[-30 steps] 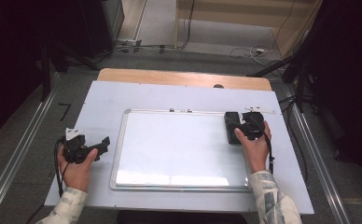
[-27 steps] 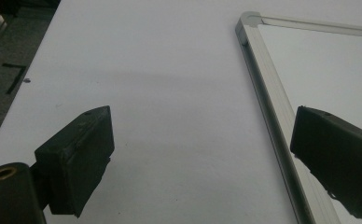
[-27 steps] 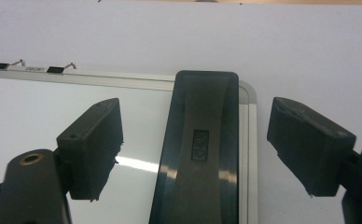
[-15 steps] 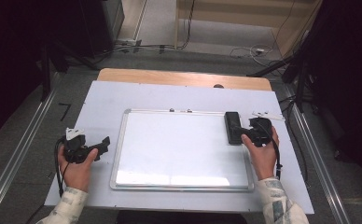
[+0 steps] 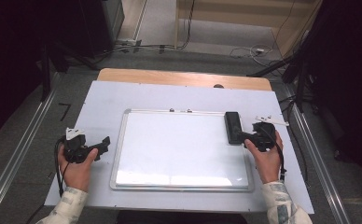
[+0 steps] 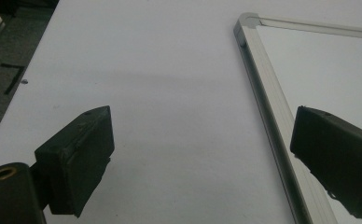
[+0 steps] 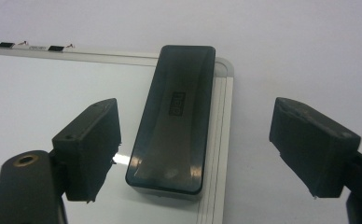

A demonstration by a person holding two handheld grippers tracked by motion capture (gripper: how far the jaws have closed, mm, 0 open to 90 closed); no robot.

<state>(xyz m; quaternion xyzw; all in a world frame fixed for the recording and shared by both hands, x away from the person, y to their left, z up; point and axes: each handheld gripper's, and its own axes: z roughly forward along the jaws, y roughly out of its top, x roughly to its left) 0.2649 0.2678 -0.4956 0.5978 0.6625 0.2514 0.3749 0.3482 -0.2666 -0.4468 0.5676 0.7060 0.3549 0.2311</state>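
Black and slab-shaped, the eraser (image 7: 173,121) lies flat on the whiteboard (image 5: 179,149) at its corner — just ahead of the right gripper (image 7: 207,154), between its parted jaws, touching neither. Over the white desk (image 6: 170,93), the left gripper (image 6: 202,163) hangs with jaws spread — the board's metal edge running past one jaw.
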